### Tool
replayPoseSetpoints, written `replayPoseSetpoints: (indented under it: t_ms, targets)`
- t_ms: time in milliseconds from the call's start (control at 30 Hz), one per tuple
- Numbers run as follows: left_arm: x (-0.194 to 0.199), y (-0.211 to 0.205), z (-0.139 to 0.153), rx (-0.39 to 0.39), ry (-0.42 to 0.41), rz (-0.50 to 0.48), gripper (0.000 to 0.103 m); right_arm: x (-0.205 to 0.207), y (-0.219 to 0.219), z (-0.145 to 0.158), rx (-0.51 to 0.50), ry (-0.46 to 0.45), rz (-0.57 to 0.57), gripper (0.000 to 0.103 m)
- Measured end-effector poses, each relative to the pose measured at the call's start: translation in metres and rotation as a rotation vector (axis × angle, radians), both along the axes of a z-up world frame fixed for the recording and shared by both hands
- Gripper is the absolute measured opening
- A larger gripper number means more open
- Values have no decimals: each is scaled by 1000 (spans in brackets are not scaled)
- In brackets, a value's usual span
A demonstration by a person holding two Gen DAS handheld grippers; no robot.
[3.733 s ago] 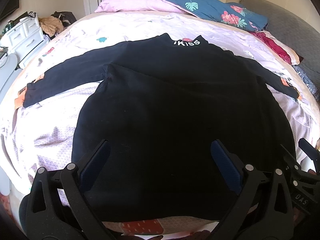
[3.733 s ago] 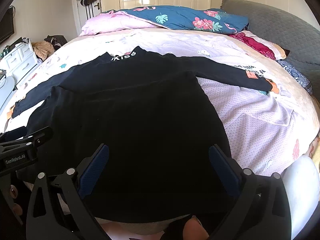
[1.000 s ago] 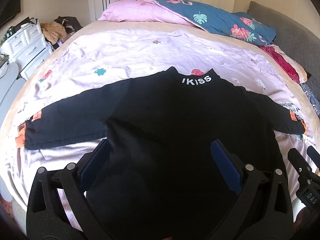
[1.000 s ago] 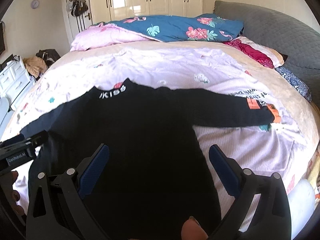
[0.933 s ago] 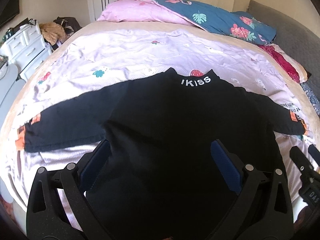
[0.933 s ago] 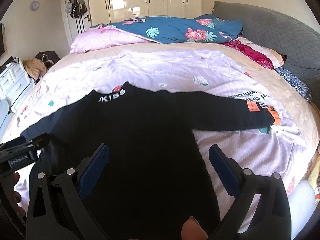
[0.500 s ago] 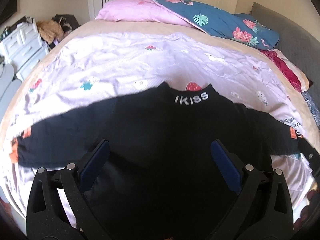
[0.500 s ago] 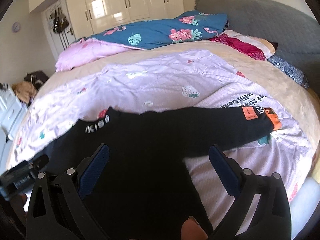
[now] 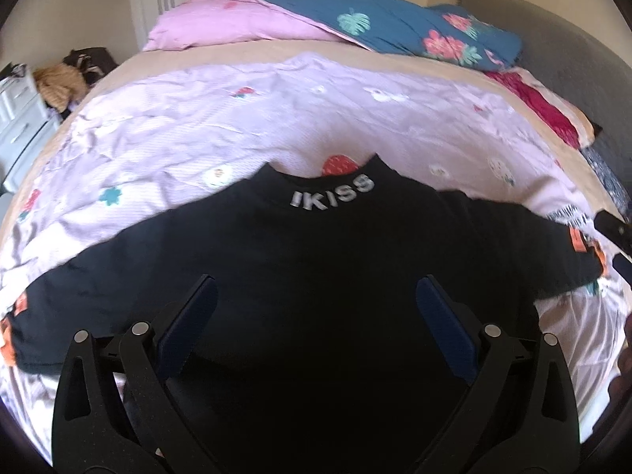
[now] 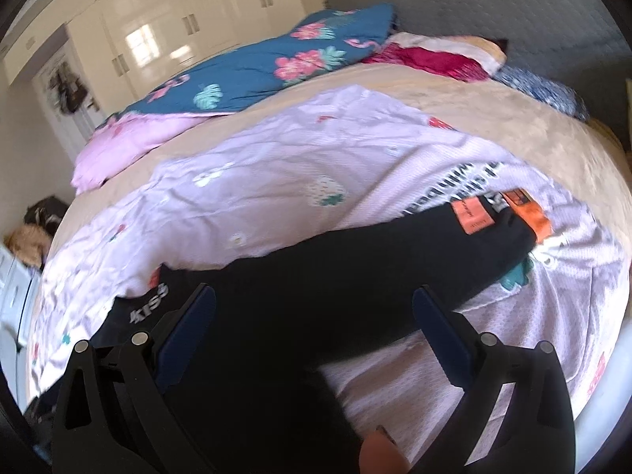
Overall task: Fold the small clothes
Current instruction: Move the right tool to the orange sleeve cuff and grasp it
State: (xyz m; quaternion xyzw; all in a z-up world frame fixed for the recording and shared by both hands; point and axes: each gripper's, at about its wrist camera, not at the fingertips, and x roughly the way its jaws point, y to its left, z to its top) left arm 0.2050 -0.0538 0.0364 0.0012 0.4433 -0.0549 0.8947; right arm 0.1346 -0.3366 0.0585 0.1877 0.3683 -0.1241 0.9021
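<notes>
A small black long-sleeved top [image 9: 316, 260] with "IKISS" on the collar [image 9: 331, 197] lies flat on the bed, both sleeves spread sideways. My left gripper [image 9: 316, 300] is open and empty above the chest. My right gripper [image 10: 314, 308] is open and empty over the right shoulder, facing the right sleeve [image 10: 395, 260], whose cuff has orange patches [image 10: 474, 215]. The right gripper's tip [image 9: 612, 229] shows at the left view's right edge.
The top lies on a lilac printed sheet [image 9: 197, 138] over a beige bed. Pink [image 9: 237, 27] and blue floral pillows [image 9: 414, 27] lie at the head. A grey headboard [image 10: 513, 12] is at right, white drawers [image 9: 19, 118] at left.
Both grippers moved forward from the hem over the top toward the collar. The right gripper swung right toward the right sleeve. Both stayed open.
</notes>
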Motion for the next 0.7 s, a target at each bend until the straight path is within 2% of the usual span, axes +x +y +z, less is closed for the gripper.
replayPoseSetpoints:
  t_ms: [167, 267, 433, 567, 700]
  targets:
    - [7, -13, -10, -25, 6, -50, 94, 2, -23, -24, 27, 44, -65, 99]
    - [10, -22, -16, -30, 14, -70, 94, 2, -35, -31, 11, 57, -106, 99]
    - [11, -38, -31, 20, 26, -109, 94, -2, -61, -40, 23, 69, -175, 99]
    - [11, -46, -45, -10, 77, -158, 94, -6, -89, -52, 51, 92, -250, 99]
    - [8, -54, -54, -8, 93, -186, 94, -8, -114, -63, 81, 106, -314, 99]
